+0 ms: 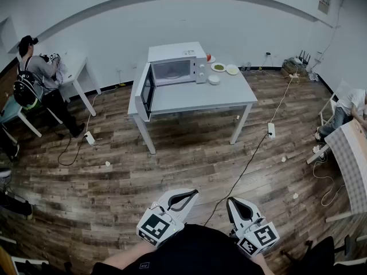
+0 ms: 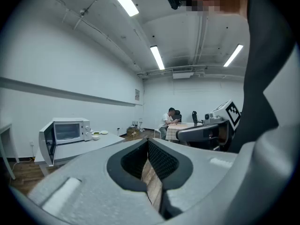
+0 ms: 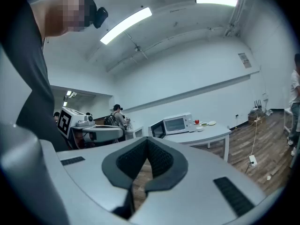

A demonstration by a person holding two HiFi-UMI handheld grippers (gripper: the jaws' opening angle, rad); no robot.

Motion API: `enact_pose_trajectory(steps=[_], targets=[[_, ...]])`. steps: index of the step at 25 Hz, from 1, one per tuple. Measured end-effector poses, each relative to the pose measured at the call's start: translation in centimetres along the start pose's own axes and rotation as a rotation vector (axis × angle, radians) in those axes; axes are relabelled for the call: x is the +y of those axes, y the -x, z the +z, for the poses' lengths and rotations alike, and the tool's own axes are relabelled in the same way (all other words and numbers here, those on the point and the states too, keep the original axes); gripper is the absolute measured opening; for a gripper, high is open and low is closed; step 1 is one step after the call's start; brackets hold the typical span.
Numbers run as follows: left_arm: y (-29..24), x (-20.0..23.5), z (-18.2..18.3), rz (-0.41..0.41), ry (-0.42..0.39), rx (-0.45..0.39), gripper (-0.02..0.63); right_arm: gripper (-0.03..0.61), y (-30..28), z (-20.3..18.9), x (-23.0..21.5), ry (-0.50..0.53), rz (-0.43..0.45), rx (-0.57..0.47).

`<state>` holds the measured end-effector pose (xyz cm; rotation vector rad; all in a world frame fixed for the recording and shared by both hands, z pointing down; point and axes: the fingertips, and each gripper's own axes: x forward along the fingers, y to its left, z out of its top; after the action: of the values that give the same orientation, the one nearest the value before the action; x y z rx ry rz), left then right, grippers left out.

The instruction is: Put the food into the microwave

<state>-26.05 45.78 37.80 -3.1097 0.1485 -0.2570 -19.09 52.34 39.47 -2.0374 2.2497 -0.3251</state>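
Head view, steeply down over a wood floor (image 1: 172,165). Nearest, at the bottom edge, the person's two hand-held tools point forward side by side. The left tongs (image 1: 186,196) are closed tip to tip with nothing between them. The right tongs (image 1: 232,204) are likewise fully closed and empty. They seem carried at rest, because nothing to grasp is within reach: the work lies well apart, across the room.

Farther off, past a cable (image 1: 246,165) trailing over the floor, stands a grey table (image 1: 200,99). Toward its back left sits a white microwave (image 1: 178,67). Its door (image 1: 146,90) hangs wide open toward the table's left edge, probably left so to keep the cavity ready for a dish.

The food waits on the table just beside the microwave, on its right: a plate with something green (image 1: 218,67), a second plate (image 1: 232,69), a small white bowl (image 1: 214,79) and a red item (image 1: 209,57) nearer the wall. They are too small to say what each holds. The door swings away from them, so the path from dishes to cavity looks short and unblocked. All the dishes stand outside the microwave, so the task looks barely begun.

Farthest, one person (image 1: 35,67) works at the left wall and another (image 1: 347,110) sits at the right edge
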Motion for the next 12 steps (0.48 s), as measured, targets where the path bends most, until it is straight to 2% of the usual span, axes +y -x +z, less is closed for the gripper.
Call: enact_pose_trajectory(steps=[12], targets=[[-1.6,-1.6,0.6,-0.012,-0.025,0.013,0.009,0.012,2.0,0.7,-2.0,0.001,-0.03,-0.035]])
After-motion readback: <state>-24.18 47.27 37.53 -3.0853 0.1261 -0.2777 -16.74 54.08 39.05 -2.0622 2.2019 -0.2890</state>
